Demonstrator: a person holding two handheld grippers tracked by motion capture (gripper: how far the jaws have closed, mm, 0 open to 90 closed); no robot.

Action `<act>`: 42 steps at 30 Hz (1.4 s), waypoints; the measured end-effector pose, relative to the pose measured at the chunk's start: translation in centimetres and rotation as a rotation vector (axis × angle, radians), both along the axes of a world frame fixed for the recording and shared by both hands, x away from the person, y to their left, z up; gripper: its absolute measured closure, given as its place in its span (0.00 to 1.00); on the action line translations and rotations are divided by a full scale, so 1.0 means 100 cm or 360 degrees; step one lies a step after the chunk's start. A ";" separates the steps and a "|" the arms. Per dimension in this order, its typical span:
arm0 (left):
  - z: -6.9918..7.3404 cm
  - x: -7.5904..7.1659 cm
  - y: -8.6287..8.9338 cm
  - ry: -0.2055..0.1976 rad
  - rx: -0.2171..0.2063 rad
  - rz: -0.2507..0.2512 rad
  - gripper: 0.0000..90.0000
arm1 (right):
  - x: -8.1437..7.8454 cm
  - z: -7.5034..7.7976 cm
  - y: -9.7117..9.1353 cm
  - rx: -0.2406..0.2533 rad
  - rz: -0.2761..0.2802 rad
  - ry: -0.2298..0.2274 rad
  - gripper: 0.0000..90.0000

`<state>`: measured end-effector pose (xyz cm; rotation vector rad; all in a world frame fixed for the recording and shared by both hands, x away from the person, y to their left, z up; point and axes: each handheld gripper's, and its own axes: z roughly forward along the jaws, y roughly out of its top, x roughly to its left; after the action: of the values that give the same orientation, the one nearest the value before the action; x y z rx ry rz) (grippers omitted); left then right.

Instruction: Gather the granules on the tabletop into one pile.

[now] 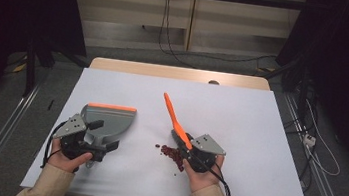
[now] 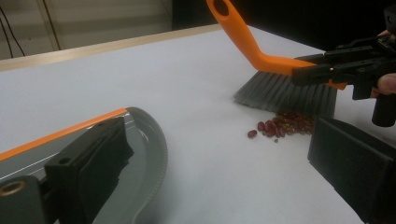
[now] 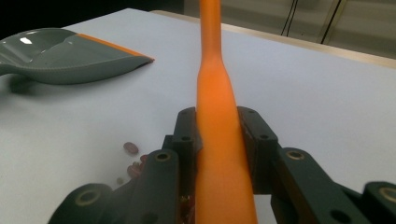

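Note:
A brush (image 1: 173, 115) with an orange handle and grey bristles (image 2: 285, 93) stands on the white table, its bristles against a small heap of red beans (image 1: 170, 153) (image 2: 285, 126). My right gripper (image 1: 184, 147) (image 3: 219, 126) is shut on the brush handle (image 3: 215, 70), which rises between its jaws. A grey dustpan (image 1: 109, 118) (image 3: 60, 56) with an orange lip lies to the left of the beans. My left gripper (image 1: 102, 135) (image 2: 219, 135) sits at the pan's back end with its jaws wide apart. One jaw lies over the pan (image 2: 149, 140); the other stands clear of it.
The white tabletop (image 1: 260, 118) has a wooden strip along its far edge. Beyond the table, cables run over the floor, and dark curtains hang at both sides.

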<state>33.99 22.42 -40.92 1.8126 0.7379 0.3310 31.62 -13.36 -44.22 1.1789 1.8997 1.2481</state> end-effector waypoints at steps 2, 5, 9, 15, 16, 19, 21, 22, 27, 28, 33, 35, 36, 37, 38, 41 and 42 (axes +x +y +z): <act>0.000 0.000 0.001 0.0000 0.0003 0.0002 0.06 | 0.001 0.001 0.001 0.0020 0.0010 -0.0011 0.79; 0.000 0.000 0.002 -0.0002 -0.0001 0.0006 0.06 | 0.001 0.006 -0.003 0.0040 0.0000 -0.0027 0.79; 0.000 0.000 0.002 -0.0002 -0.0001 0.0011 0.06 | -0.001 0.011 -0.013 0.0023 -0.0047 -0.0044 0.79; 0.001 -0.001 -0.001 -0.0002 0.0002 0.0001 0.06 | -0.002 -0.001 -0.013 -0.0029 -0.0059 -0.0019 0.79; 0.000 0.000 -0.001 -0.0003 0.0003 -0.0001 0.06 | -0.002 -0.001 -0.009 -0.0042 -0.0047 -0.0012 0.79; 0.000 0.000 0.000 -0.0004 0.0007 0.0000 0.06 | -0.003 -0.002 0.000 -0.0057 -0.0020 -0.0030 0.79; 0.000 0.000 0.000 -0.0001 0.0004 0.0002 0.06 | -0.003 -0.002 0.004 -0.0050 -0.0014 -0.0033 0.79; 0.000 0.000 0.000 -0.0001 0.0002 0.0002 0.06 | -0.003 -0.002 0.004 -0.0042 -0.0003 -0.0032 0.79; 0.000 0.000 0.001 -0.0003 0.0005 0.0003 0.06 | -0.002 0.000 0.006 -0.0031 0.0012 -0.0041 0.79; 0.000 0.000 0.001 -0.0002 0.0005 0.0003 0.06 | -0.002 0.002 0.004 -0.0014 0.0023 -0.0049 0.79; 0.000 0.000 0.000 0.0000 0.0004 0.0002 0.06 | -0.002 0.012 -0.005 0.0048 0.0047 -0.0072 0.79; 0.000 0.000 0.000 -0.0002 0.0005 0.0002 0.06 | -0.002 0.014 -0.009 0.0084 0.0070 -0.0082 0.79; 0.000 0.000 0.000 -0.0001 0.0005 0.0003 0.06 | -0.003 0.015 -0.011 0.0085 0.0060 -0.0088 0.79; 0.000 0.000 0.000 -0.0001 0.0005 0.0003 0.06 | -0.004 0.015 -0.014 0.0089 0.0052 -0.0084 0.79; 0.000 0.000 0.000 0.0000 0.0003 0.0005 0.06 | -0.005 0.015 -0.016 0.0096 0.0041 -0.0085 0.79; 0.000 0.000 0.000 -0.0003 0.0008 0.0000 0.06 | -0.008 0.010 -0.022 0.0103 0.0022 -0.0070 0.79; 0.000 0.000 0.000 -0.0003 0.0009 0.0001 0.06 | -0.009 0.008 -0.023 0.0089 0.0010 -0.0065 0.79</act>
<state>33.95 22.37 -40.96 1.8170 0.7370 0.3352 30.70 -15.66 -43.46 1.1677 1.8513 1.3263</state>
